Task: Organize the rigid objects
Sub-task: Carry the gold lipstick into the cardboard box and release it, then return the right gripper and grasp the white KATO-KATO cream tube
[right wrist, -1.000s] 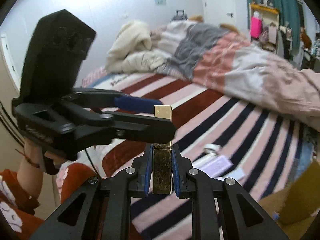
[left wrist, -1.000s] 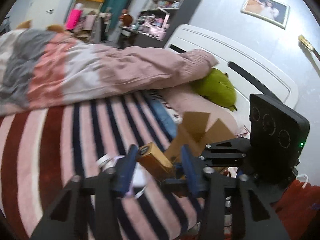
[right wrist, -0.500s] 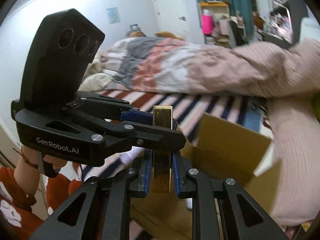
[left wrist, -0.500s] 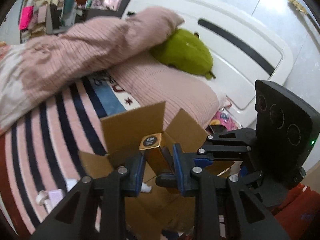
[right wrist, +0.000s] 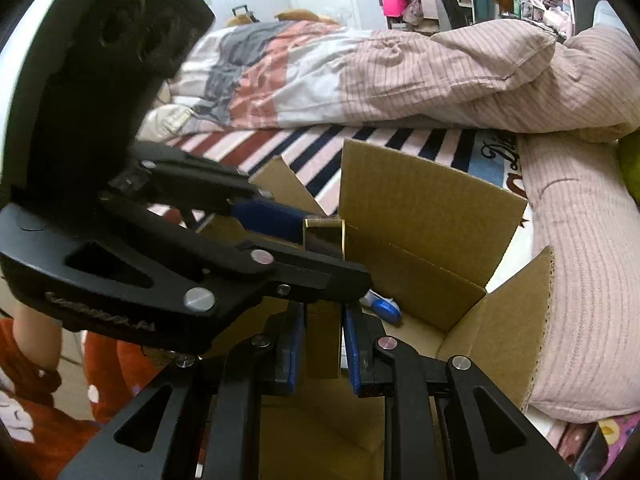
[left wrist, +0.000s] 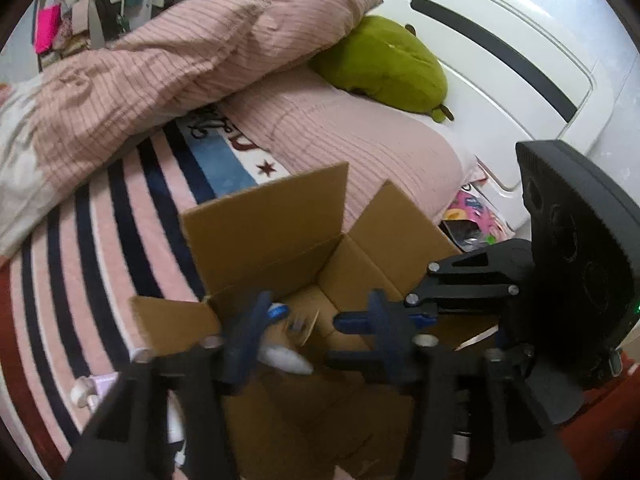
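An open cardboard box (left wrist: 264,216) stands on the striped bed; it also shows in the right wrist view (right wrist: 424,208). My left gripper (left wrist: 316,320) is open and empty above the box opening. The gold box (right wrist: 323,336) stands upright between the pads of my right gripper (right wrist: 320,344), over the cardboard box. The pads look slightly parted around it, so the grip is unclear. The left gripper's body (right wrist: 168,248) crosses in front of the gold box's upper part. A blue and white item (right wrist: 384,306) lies inside the cardboard box.
A pink ribbed duvet (left wrist: 160,60) and a green plush (left wrist: 384,64) lie beyond the box near the white headboard (left wrist: 500,52). Small white and lilac items (left wrist: 92,390) lie on the striped blanket, left of the box.
Both grippers moved over the cardboard box. My left gripper opened and let go of the gold box, which now stays only between the right gripper's pads.
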The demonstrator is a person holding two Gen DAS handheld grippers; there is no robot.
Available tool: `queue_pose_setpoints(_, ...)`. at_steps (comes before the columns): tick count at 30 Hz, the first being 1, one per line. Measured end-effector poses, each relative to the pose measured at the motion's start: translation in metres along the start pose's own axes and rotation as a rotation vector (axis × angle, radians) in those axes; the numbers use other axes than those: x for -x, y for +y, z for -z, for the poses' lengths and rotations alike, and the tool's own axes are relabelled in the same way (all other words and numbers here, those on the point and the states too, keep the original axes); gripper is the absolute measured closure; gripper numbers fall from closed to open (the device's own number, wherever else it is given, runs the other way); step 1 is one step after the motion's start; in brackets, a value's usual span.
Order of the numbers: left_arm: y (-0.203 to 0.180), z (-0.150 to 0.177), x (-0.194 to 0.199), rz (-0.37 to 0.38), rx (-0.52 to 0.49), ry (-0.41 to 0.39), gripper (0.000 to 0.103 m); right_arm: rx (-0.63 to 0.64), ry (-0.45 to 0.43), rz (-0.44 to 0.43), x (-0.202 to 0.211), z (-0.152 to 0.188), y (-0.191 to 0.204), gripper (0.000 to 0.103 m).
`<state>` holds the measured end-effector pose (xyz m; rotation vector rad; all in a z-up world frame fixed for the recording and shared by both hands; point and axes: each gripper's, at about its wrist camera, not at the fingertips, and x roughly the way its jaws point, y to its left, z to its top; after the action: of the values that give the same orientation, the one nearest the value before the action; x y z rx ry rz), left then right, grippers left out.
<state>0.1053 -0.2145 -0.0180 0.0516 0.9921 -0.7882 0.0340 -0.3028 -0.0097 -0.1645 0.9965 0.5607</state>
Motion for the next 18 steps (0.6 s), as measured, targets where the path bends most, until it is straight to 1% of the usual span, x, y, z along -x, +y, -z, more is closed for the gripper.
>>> queue_pose_setpoints(4,0.007,0.005,0.014,-0.01,0.007,-0.025,0.049,-0.002,0.015,0.011,-0.005,-0.001,-0.001,0.089)
queue_pose_setpoints(6,0.009,0.007,0.023,-0.015,0.012,-0.039,0.046,-0.005,0.018,0.019,-0.005,-0.001,0.0,0.089)
queue_pose_setpoints(8,0.011,0.01,0.032,-0.036,0.014,-0.062,0.036,-0.01,0.013,0.023,-0.003,-0.002,0.004,0.089)
queue_pose_setpoints(12,0.024,0.023,0.061,-0.065,0.035,-0.122,0.035,-0.003,-0.008,0.019,0.0,-0.008,0.014,0.087)
queue_pose_setpoints(14,0.036,0.033,0.079,-0.093,0.061,-0.154,0.035,0.019,-0.033,0.013,0.003,-0.014,0.026,0.087)
queue_pose_setpoints(16,0.05,0.045,0.099,-0.137,0.086,-0.183,0.035,0.037,-0.071,-0.013,0.006,-0.023,0.042,0.087)
queue_pose_setpoints(18,0.067,0.062,0.119,-0.194,0.119,-0.209,0.034,0.06,-0.108,-0.038,0.005,-0.033,0.059,0.081)
